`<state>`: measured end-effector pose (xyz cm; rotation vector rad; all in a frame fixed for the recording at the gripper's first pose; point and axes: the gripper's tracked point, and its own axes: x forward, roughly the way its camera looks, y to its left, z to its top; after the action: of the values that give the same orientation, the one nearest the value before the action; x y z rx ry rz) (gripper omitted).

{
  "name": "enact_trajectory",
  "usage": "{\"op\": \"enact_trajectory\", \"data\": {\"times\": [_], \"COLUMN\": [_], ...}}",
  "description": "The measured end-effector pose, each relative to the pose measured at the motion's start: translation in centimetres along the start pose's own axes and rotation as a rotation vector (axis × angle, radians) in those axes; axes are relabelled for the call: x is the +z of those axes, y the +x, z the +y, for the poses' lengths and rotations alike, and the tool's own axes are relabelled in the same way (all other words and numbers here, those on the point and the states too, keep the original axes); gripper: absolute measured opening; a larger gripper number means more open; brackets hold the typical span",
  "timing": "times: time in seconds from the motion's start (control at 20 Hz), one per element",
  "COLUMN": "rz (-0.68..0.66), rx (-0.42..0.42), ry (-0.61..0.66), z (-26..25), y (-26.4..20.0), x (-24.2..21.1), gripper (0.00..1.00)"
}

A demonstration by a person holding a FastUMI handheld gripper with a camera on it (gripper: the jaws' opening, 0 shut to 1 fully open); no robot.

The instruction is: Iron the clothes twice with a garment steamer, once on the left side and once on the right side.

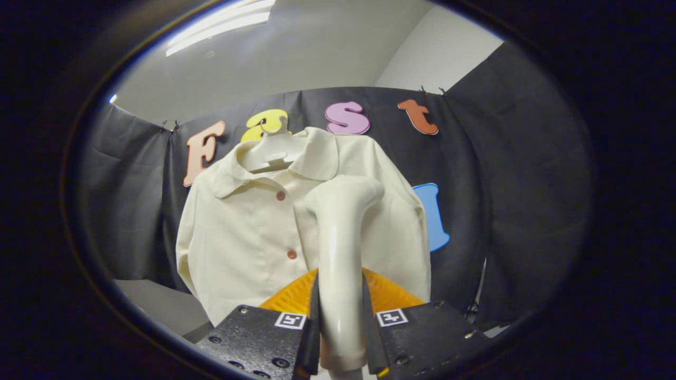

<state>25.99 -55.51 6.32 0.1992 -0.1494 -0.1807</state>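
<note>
The gripper (340, 322) is clenched on the handle of a glossy cream-white plastic garment steamer (340, 237), one finger pressing each side of the handle, which stands upright between them and rises to a bent head at the top. The lower end of the handle runs down out of sight between the finger bodies, so how far it goes cannot be seen. The head points away toward a cream-white collared shirt with small reddish-brown buttons (248, 232) that hangs just beyond the fingers; whether the head touches the cloth cannot be told, because the steamer covers the spot where they would meet. The steamer also hides a strip of the shirt just beside the button line, and the shirt's hem is cut off behind the fingers. The shirt hangs on a pale plastic hanger (272, 150), whose hook shows above the open collar while its arms are mostly hidden inside the shoulders. A ridged orange surface (288, 298) shows low behind the fingers on both sides of the handle; what it belongs to is hard to make out.
</note>
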Motion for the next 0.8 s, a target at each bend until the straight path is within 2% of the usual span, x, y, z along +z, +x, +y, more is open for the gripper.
{"op": "enact_trajectory", "data": {"times": [0.15, 0.45, 0.8], "rz": [0.002, 0.112, 0.182], "rx": [0.024, 0.017, -0.008], "ry": [-0.010, 0.010, 0.098], "z": [-0.8, -2.8, -4.5], "y": [0.3, -0.5, -2.6], "x": [-1.2, -8.7, -15.9], "gripper": [0.34, 0.34, 0.34]}}
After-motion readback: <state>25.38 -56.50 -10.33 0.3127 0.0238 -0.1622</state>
